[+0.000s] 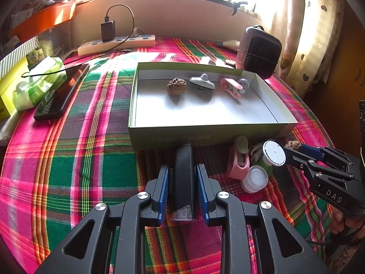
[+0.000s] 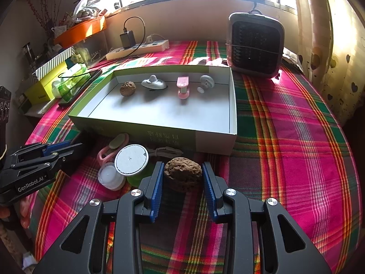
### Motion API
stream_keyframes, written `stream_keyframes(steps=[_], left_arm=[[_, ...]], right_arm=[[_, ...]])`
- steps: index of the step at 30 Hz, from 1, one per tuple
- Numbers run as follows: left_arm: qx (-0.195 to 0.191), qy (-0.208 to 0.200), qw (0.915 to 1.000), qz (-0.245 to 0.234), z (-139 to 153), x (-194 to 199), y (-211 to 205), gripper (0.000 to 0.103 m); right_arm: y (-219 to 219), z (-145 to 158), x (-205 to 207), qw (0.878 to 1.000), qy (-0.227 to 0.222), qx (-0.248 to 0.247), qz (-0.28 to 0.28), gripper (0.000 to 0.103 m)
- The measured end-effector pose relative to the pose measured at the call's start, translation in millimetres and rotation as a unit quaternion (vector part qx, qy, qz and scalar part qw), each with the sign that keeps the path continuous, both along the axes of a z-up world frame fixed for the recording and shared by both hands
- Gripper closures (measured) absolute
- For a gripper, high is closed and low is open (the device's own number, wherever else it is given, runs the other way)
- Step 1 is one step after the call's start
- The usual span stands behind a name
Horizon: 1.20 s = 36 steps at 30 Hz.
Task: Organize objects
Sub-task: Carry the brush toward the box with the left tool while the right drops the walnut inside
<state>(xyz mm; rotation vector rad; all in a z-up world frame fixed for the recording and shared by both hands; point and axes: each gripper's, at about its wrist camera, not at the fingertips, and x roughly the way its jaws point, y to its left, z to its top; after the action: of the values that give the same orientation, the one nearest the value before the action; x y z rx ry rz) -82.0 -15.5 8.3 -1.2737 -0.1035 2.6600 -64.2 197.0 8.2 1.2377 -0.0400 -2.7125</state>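
A shallow green box [image 1: 205,134] [image 2: 136,134] with a white floor holds a walnut [image 1: 176,86] [image 2: 127,88], a grey hook [image 1: 202,81] [image 2: 154,82], a pink clip [image 1: 231,86] [image 2: 183,86] and a white hook [image 2: 206,82]. My left gripper [image 1: 182,171] straddles a black bar-shaped object [image 1: 183,178] on the cloth; the pads look apart from it. My right gripper [image 2: 183,169] has its jaws around a second walnut [image 2: 183,177] on the cloth, with small gaps. Beside it lie a green bottle with a white cap [image 2: 131,159], a white cap [image 2: 109,177] and a pink clip [image 1: 238,159].
A plaid cloth [image 2: 285,137] covers the table. A small heater [image 2: 255,45] stands at the back right. A power strip [image 1: 116,44], a phone [image 1: 61,91], tissues [image 1: 38,82] and boxes lie at the left. A curtain [image 1: 303,34] hangs at the right.
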Motion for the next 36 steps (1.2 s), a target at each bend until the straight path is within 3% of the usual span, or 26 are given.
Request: stream_keyframes(steps=[20,36], left_arm=[[0.013,0.027,0.9995,-0.008,30.4,-12.3,-3.8,0.081],[0.016,0.022,0.9996,-0.011,33.1,-48.4,-6.6,0.081]], right_arm=[[-16.8,34.0,-28.3,0.999,0.03,0.008,0.029,0.068],[-48.1,29.9,-89.7,0.997,0.0,0.029,0.07,0.068]])
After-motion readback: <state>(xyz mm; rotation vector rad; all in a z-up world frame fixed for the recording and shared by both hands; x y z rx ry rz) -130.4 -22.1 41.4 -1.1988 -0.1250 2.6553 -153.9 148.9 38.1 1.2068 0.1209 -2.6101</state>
